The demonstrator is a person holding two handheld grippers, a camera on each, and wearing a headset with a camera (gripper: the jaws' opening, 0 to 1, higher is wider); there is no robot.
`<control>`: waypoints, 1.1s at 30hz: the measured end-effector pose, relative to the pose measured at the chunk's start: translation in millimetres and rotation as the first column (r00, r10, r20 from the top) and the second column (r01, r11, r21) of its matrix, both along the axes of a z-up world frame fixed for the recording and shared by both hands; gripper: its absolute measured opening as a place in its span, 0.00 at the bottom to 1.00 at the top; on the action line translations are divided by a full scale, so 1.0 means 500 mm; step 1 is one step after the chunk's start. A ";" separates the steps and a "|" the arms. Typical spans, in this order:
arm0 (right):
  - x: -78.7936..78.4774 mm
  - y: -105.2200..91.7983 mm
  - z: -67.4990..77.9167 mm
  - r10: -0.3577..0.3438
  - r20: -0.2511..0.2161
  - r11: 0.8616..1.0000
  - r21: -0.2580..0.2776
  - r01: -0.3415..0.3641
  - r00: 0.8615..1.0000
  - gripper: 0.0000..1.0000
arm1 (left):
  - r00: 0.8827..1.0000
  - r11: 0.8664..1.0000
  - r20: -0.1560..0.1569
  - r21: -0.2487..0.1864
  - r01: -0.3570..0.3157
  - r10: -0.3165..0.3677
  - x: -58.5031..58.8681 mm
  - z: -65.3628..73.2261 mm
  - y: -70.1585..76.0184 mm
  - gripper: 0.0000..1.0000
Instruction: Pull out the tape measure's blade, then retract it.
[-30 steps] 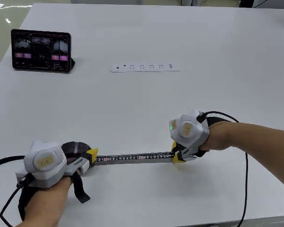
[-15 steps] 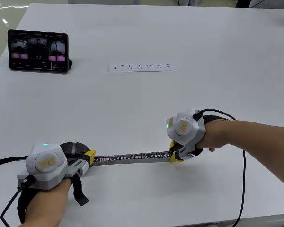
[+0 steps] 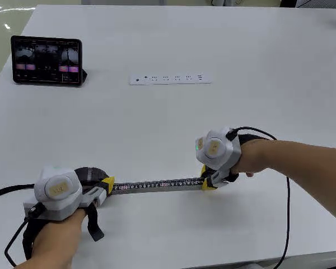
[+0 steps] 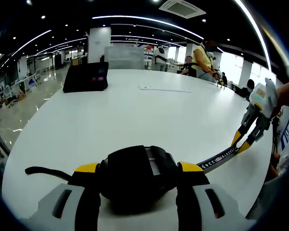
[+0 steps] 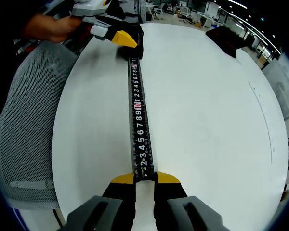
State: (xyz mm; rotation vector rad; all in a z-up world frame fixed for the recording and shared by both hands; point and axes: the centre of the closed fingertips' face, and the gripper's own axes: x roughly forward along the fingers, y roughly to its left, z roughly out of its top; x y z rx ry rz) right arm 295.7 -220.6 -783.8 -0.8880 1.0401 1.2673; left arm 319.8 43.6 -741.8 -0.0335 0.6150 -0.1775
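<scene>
While the blade (image 5: 138, 110) lies drawn out flat along the table's (image 3: 213, 45) near edge, we judge the pull-out step about done. Next, we must ease it slowly back into the tape measure case (image 3: 89, 175). Our left tongs (image 4: 138, 168) are clamped on that black case near the near-left corner. Our right tongs (image 5: 144, 179) pinch the blade's tip, jaws nearly together.

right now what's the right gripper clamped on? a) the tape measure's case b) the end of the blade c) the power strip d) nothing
b: the right gripper pinches the blade at its tip, while the left gripper holds the case.
</scene>
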 end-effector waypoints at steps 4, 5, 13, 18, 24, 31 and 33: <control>0.001 0.003 0.000 -0.017 -0.009 1.000 -0.006 0.017 1.000 0.10 | 1.000 1.000 -0.012 0.000 0.003 -0.003 -0.002 0.000 0.000 0.60; 0.000 0.004 0.001 -0.011 -0.008 1.000 -0.013 0.011 1.000 0.10 | 1.000 1.000 -0.013 -0.001 0.002 -0.002 -0.002 0.000 -0.001 0.60; -0.001 0.005 0.002 -0.025 -0.005 1.000 -0.014 0.025 1.000 0.10 | 1.000 1.000 -0.017 0.000 0.002 -0.002 -0.002 0.000 0.000 0.60; 0.000 0.007 0.003 -0.029 -0.006 0.999 -0.016 0.028 1.000 0.10 | 1.000 1.000 -0.020 -0.001 0.004 -0.004 -0.001 -0.001 0.000 0.60; -0.001 0.008 0.002 -0.011 -0.004 1.000 -0.018 0.011 1.000 0.10 | 1.000 1.000 -0.028 0.002 0.004 -0.004 -0.001 -0.002 0.000 0.60; -0.004 0.010 0.003 0.012 -0.001 1.000 -0.018 -0.012 1.000 0.10 | 1.000 1.000 -0.030 0.004 0.008 -0.007 -0.001 -0.002 0.001 0.60; -0.004 0.011 0.002 0.015 -0.002 1.000 -0.016 -0.015 1.000 0.10 | 0.999 1.000 -0.031 0.004 0.009 -0.009 -0.001 -0.002 0.001 0.60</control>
